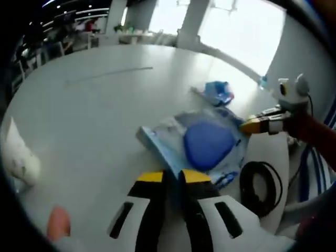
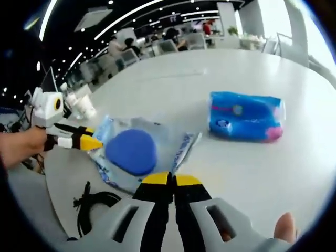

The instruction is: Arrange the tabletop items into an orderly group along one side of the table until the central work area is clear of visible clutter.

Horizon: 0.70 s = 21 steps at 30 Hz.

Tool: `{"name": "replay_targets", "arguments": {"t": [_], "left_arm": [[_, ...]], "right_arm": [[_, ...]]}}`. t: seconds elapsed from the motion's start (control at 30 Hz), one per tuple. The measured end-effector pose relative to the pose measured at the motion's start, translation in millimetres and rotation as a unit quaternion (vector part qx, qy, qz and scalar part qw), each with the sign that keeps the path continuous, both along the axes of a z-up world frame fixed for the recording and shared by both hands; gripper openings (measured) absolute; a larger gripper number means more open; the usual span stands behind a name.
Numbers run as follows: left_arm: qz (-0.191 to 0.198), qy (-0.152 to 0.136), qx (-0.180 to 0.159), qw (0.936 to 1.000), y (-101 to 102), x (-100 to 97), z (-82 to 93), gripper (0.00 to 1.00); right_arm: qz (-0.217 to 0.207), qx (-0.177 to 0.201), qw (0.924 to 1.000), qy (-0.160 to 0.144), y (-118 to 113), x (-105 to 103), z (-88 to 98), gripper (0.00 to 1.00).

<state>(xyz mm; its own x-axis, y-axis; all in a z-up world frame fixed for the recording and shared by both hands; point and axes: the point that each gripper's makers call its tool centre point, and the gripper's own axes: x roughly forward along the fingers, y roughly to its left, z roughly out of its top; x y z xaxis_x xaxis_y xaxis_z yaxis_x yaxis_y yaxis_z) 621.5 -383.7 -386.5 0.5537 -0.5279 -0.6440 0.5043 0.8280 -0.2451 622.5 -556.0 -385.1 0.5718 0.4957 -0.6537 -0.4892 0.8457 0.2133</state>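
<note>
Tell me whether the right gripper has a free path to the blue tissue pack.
Probably yes. The right gripper sits shut near the plastic bag, and bare table lies between it and the blue tissue pack.

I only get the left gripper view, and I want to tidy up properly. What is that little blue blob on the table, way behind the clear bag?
Observer: In the right gripper view it's a blue packet with a pink end. It lies flat on the table, apart from the clear bag.
Operator: Is the other gripper open or closed?
Observer: The right gripper has its jaws shut, yellow tips together at the bag's edge. I cannot tell whether they pinch the plastic.
</note>
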Motion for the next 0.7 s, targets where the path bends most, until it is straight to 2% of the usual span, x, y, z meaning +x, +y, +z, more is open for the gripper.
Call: {"name": "replay_targets", "arguments": {"t": [0.13, 0.3, 0.47, 0.7], "left_arm": [[0.003, -0.008, 0.004, 1.0000, 5.4, 4.9, 6.2, 0.02], [0.023, -0.020, 0.002, 0.9995, 22.3, 15.0, 17.1, 0.02], [0.052, -0.038, 0.004, 0.9979, 45.9, 31.4, 29.8, 0.01], [0.080, -0.045, 0.023, 0.9955, 73.4, 48.0, 33.5, 0.01]], "right_arm": [[0.001, 0.005, 1.0000, -0.008, 7.6, 5.5, 5.8, 0.03], [0.013, 0.007, 0.9996, -0.025, 23.0, 16.3, 19.5, 0.03], [0.026, 0.014, 0.9987, -0.041, 44.8, 34.6, 33.6, 0.03], [0.042, 0.017, 0.9976, -0.053, 72.9, 59.0, 41.8, 0.03]]}}
